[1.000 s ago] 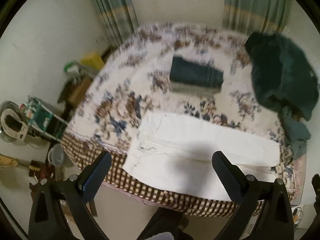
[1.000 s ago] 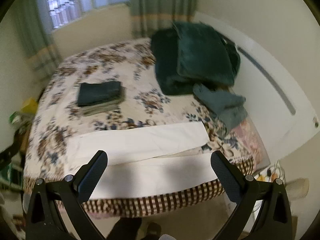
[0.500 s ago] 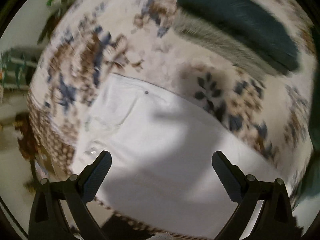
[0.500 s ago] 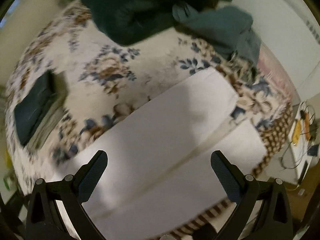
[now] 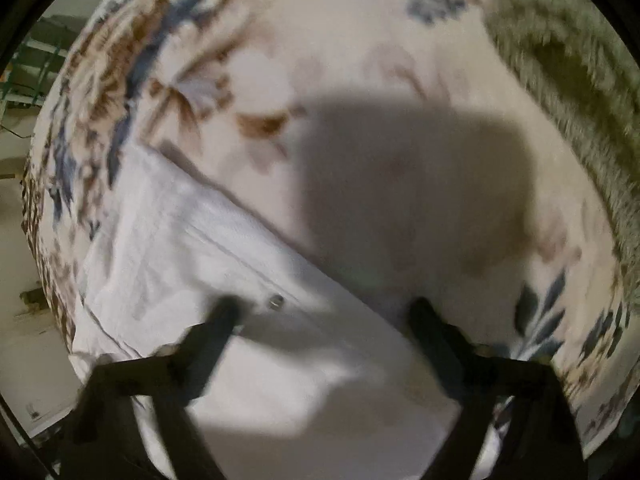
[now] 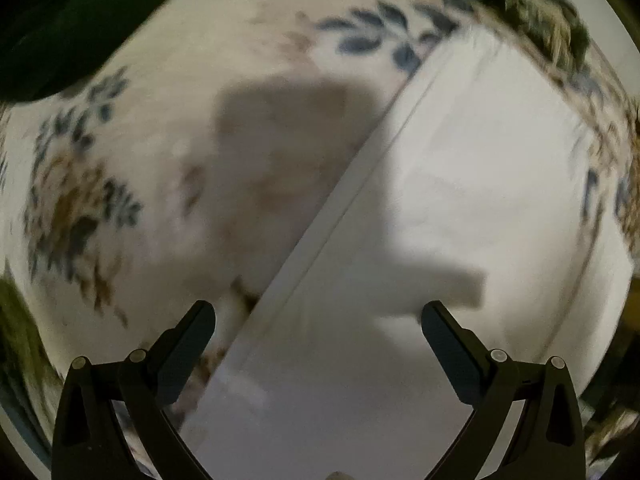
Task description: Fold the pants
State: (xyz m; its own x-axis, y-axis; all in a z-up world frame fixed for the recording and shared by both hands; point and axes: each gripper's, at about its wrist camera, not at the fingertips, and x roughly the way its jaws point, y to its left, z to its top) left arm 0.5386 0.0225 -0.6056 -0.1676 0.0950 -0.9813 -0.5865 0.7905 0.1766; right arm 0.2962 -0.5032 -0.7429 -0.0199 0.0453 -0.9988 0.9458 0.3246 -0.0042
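Floral bedspread (image 5: 360, 60) under everything; white pants (image 5: 248, 344) lie flat on it near the bed's edge. Soft, light, floppy fabric, so you'd best pinch at waistband by the rivet (image 5: 276, 300) & at the hem. Left tongs (image 5: 320, 308) & right tongs (image 6: 318, 312) both wide open, holding nothing.

A: What's carrying everything?
B: Bed with floral cover (image 5: 360, 60).
A: Lying on it?
B: White pants (image 5: 208, 248) lying flat near the edge; dark green cloth (image 6: 60, 20) sitting farther back.
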